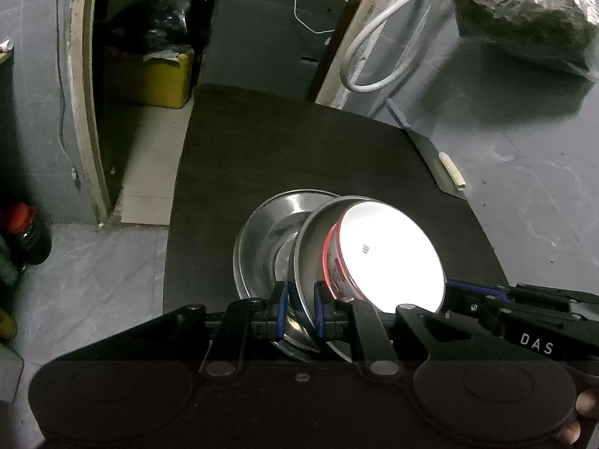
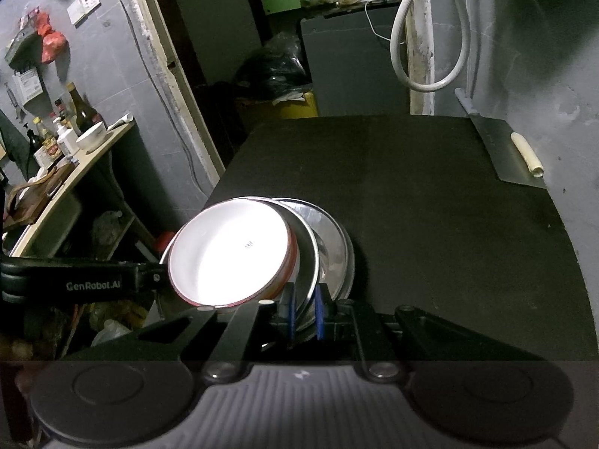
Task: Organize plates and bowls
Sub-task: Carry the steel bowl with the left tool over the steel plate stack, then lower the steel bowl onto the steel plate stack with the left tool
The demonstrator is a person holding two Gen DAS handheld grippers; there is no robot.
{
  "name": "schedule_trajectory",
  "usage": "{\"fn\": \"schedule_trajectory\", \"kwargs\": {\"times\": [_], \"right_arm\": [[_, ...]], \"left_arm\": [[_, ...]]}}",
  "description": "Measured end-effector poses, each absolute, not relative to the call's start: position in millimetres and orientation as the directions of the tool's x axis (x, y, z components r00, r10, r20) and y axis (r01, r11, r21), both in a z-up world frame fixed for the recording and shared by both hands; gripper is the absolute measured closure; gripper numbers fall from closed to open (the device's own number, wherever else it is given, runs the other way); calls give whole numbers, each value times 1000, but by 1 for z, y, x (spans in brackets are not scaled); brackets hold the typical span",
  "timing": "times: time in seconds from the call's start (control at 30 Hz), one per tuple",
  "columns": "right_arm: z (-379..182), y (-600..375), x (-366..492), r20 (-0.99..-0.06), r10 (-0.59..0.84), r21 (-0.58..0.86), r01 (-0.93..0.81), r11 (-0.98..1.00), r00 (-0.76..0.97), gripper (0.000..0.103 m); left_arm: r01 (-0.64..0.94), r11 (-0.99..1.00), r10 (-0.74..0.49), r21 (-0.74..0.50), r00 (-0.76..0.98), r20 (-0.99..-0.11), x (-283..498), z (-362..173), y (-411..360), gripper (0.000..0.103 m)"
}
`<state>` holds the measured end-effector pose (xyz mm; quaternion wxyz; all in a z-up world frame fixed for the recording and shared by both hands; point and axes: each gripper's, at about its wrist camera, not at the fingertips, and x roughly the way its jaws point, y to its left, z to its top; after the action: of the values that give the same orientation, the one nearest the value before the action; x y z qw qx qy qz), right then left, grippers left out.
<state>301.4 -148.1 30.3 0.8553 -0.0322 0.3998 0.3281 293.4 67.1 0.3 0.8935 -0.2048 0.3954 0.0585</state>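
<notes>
- the left gripper (image 1: pixel 301 308) has its blue-padded jaws clenched on the near rim of a steel plate (image 1: pixel 305 262), which tilts up off the bench (image 1: pixel 299 149).
- the right gripper (image 2: pixel 304 312) grips the near rim of the same steel plate (image 2: pixel 309 258) from the other side, jaws clenched on the thin metal edge.
- a white bowl with a red outer band (image 1: pixel 389 254) sits inside the tilted steel plate, its white inside blown out by glare; in the right wrist view it (image 2: pixel 228 258) leans toward the left edge of the bench.
- a second steel plate (image 1: pixel 262 247) lies behind the held one, touching or overlapping it; whether it rests flat on the bench is hard to tell. in the right wrist view it (image 2: pixel 333 247) shows just beyond the held plate.
- the stack sits near the front edge of the dark bench (image 2: pixel 430 205).
- a cleaver (image 1: pixel 434 157) with a pale handle lies at the far right corner of the bench, well apart from the plates.
- a white hose (image 2: pixel 430 37) loops against the wall past the far edge.
- a yellow bin (image 1: pixel 157 78) stands on the floor beyond the far left corner.
</notes>
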Motion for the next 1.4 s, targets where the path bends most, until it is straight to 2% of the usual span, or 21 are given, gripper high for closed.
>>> {"fn": "schedule_trajectory", "kwargs": {"times": [1.4], "right_arm": [[17, -125, 335, -725, 532, 213, -591, 778, 438, 91]], "left_arm": [[-306, 905, -13, -294, 673, -739, 316, -8, 79, 89]]}}
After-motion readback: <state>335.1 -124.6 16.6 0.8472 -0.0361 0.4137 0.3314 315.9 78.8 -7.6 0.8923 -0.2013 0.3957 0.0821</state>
